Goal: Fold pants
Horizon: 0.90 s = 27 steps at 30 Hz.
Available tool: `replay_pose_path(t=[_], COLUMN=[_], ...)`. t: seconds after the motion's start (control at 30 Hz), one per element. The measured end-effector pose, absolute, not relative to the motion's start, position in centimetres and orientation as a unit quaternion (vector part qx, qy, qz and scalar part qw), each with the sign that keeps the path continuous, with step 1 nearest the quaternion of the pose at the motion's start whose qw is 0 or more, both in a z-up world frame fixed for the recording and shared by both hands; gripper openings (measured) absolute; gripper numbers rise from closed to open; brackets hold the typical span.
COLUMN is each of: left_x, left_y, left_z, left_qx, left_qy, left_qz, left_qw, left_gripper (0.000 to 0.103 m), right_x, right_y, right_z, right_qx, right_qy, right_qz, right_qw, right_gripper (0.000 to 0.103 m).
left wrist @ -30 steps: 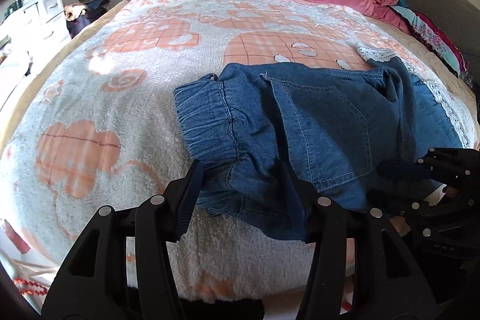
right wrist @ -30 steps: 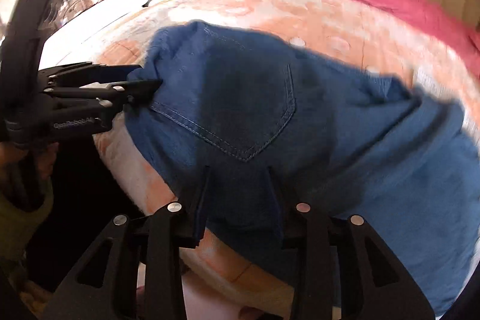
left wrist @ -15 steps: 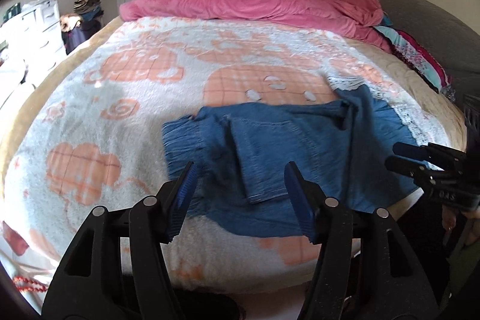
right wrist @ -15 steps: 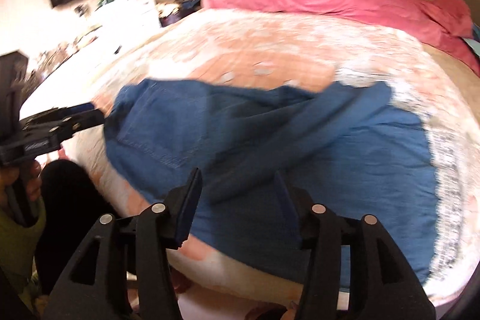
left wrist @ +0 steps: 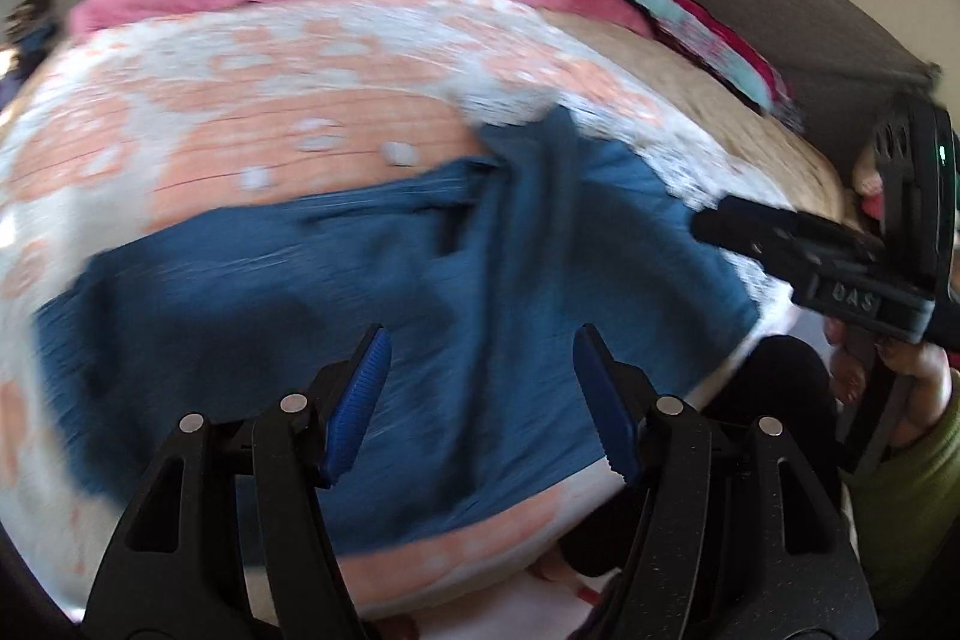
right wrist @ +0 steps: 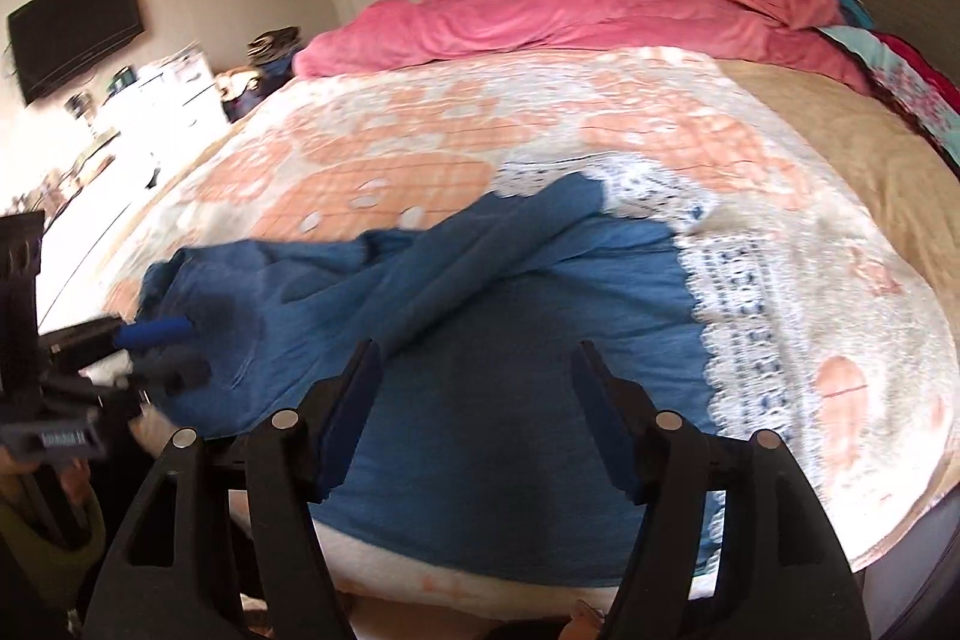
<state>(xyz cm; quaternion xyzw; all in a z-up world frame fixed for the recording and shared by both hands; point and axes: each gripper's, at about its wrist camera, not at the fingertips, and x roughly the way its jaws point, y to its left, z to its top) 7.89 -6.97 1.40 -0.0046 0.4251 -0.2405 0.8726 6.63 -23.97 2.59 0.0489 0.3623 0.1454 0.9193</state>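
Note:
The blue denim pants [left wrist: 372, 292] lie crumpled across the near edge of the bed, with a white lace hem on the right [right wrist: 756, 316]. My left gripper [left wrist: 480, 394] is open and empty, hovering above the pants' near middle. My right gripper [right wrist: 474, 412] is open and empty, above the pants near the bed's front edge. The pants [right wrist: 480, 340] have a rolled ridge of cloth running diagonally to the far side. The right gripper also shows at the right of the left wrist view [left wrist: 720, 226]. The left gripper shows at the left of the right wrist view [right wrist: 174, 352]. The left wrist view is blurred.
The bed [right wrist: 420, 142] has a white and peach fleece blanket. A pink duvet [right wrist: 570, 16] is bunched at the far side. A tan sheet and colourful cloth [right wrist: 888, 70] lie at the right. A white dresser [right wrist: 150, 100] and wall TV [right wrist: 72, 28] stand to the left.
Both grippers have let go of the pants and opened. They have pulled back from the cloth, and the left wrist view has swung to the right.

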Motion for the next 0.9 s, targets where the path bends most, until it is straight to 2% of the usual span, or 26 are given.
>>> replay_pose_path(t=[0.2,0.53,0.67,0.77,0.9], left_x=[11.1,12.2,11.6,11.4,11.1], left_y=[-9.9,-8.3,-9.1,-9.3,-9.3], left_z=[-0.4,-2.7,-2.5,-2.7,-2.8], left_qx=[0.01,-0.047,-0.038,-0.045,-0.046], left_qy=[0.457,0.462,0.456,0.457,0.455], left_qz=[-0.268,-0.273,-0.299,-0.305,-0.308], left_qw=[0.848,0.842,0.837,0.834,0.834], left_gripper=[0.05,0.041,0.032,0.032,0.035], right_x=[8.1,13.0,17.4,21.2,25.1], right_y=[-25.2,-23.0,-21.0,-18.7,-16.5], right_z=[3.8,3.3,2.7,1.4,0.4], right_qx=[0.038,0.014,0.008,-0.021,-0.063], right_qy=[0.355,0.376,0.407,0.441,0.444], right_qz=[0.122,0.125,0.149,0.135,0.11], right_qw=[0.926,0.918,0.901,0.887,0.887], right_gripper=[0.066,0.066,0.066,0.066,0.066])
